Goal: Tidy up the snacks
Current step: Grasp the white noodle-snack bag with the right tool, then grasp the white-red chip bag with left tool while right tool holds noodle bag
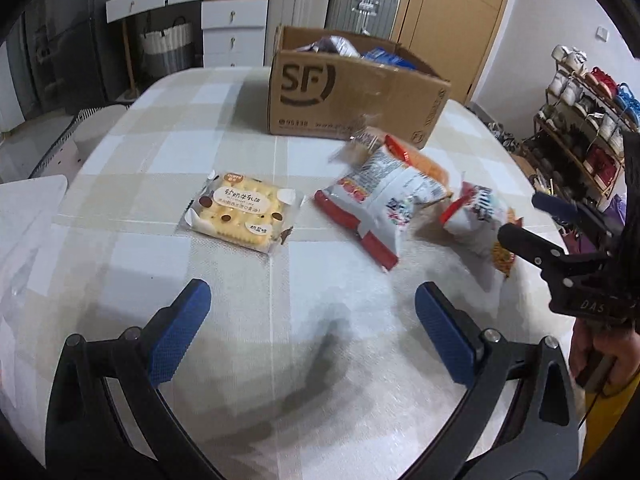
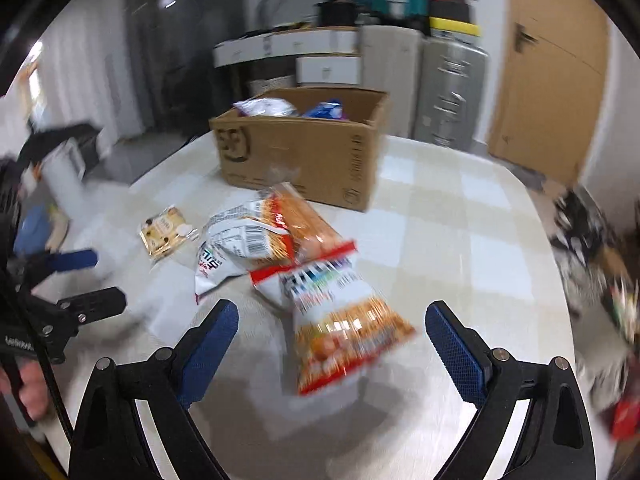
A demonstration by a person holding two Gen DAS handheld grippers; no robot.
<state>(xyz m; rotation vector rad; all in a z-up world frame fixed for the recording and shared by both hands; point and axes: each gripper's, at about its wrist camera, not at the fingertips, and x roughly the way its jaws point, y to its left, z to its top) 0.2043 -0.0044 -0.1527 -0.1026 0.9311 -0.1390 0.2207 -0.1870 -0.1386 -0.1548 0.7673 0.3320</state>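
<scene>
Several snack packs lie on the checked tablecloth (image 1: 168, 152) in front of a cardboard box (image 1: 352, 96) that holds more packs. A clear pack of yellow crackers (image 1: 242, 210) sits ahead of my left gripper (image 1: 312, 300), which is open and empty above the cloth. To its right lie a white-and-red bag (image 1: 376, 208), an orange bag (image 1: 420, 162) and a smaller orange-and-white bag (image 1: 476, 216). That smaller bag (image 2: 340, 320) lies just ahead of my right gripper (image 2: 332, 316), between its spread fingers. The right gripper is open and not touching it. The right wrist view is blurred.
A shoe rack (image 1: 580, 128) stands off the table's right side. Suitcases (image 1: 360, 4), white drawers (image 1: 232, 20) and a wooden door (image 1: 452, 8) are behind the box. A white object (image 1: 24, 216) overlaps the table's left edge. A hand (image 1: 604, 356) holds the right gripper's handle.
</scene>
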